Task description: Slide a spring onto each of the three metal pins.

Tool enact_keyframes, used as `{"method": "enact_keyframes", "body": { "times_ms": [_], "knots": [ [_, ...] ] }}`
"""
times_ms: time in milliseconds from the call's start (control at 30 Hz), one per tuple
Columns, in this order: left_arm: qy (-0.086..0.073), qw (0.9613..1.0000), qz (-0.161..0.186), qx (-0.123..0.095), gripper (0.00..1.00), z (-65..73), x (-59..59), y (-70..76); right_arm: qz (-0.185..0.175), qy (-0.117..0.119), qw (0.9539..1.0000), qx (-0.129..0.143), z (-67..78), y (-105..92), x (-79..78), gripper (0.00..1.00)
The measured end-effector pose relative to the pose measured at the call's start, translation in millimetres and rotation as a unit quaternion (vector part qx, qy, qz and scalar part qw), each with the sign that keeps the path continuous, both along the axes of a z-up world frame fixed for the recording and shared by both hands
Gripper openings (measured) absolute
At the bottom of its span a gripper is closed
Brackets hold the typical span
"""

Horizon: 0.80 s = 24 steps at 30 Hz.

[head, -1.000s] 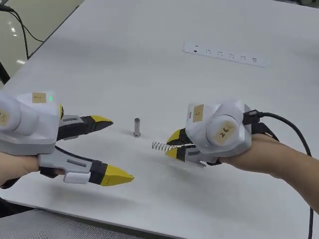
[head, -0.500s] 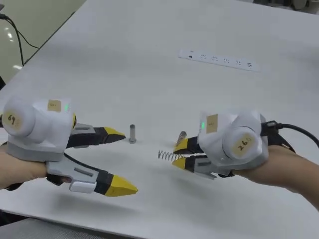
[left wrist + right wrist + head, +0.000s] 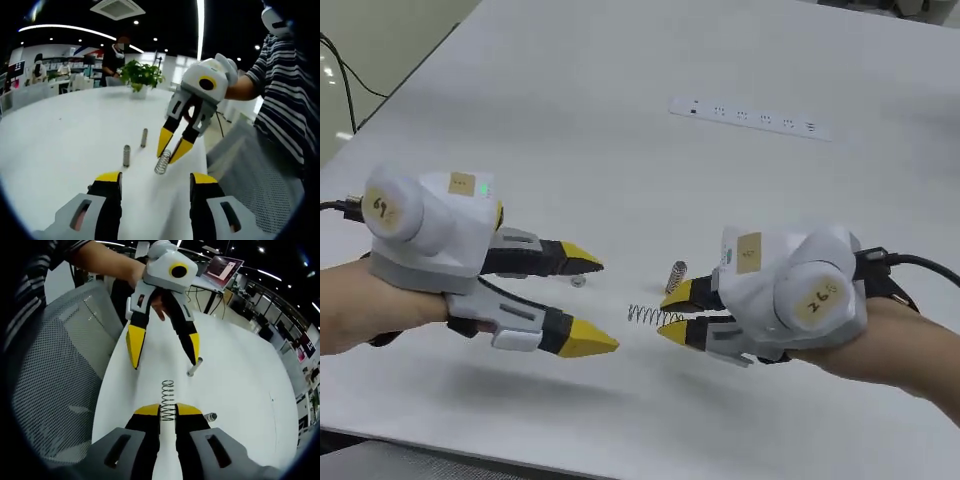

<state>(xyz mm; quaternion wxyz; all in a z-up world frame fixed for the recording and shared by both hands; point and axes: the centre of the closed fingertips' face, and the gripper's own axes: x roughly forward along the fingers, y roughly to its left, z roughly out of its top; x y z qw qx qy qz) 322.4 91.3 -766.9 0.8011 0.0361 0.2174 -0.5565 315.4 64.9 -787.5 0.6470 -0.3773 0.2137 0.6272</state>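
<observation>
Head view: right gripper [image 3: 670, 313] clenched on one end of spring [image 3: 642, 316], near front edge of tabletop [image 3: 620, 120]; spring's long axis lies level, free end toward left gripper [image 3: 602, 303], jaws spread, empty; pin [image 3: 194, 367] stands just beside left gripper's far jaw, nearer that hand

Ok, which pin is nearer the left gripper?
The pin right at the left gripper's far jaw tip; the other pin stands by the right gripper holding the spring.
</observation>
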Motion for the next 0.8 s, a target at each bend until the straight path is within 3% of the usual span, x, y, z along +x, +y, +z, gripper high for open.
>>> {"method": "enact_keyframes", "body": {
  "times_ms": [433, 800],
  "knots": [
    [-0.006, 0.9994, -0.032, -0.007, 0.27, -2.9, -2.2, -24.6, 0.002, -0.003, 1.0, 0.004, 5.3, 2.6, 0.6, 0.07],
    [-0.015, 0.999, -0.042, -0.008, 0.11, -2.2, -2.4, -32.8, 0.005, -0.004, 0.9999, 0.011, 8.7, 3.9, 0.4, 0.07]
  ]
}}
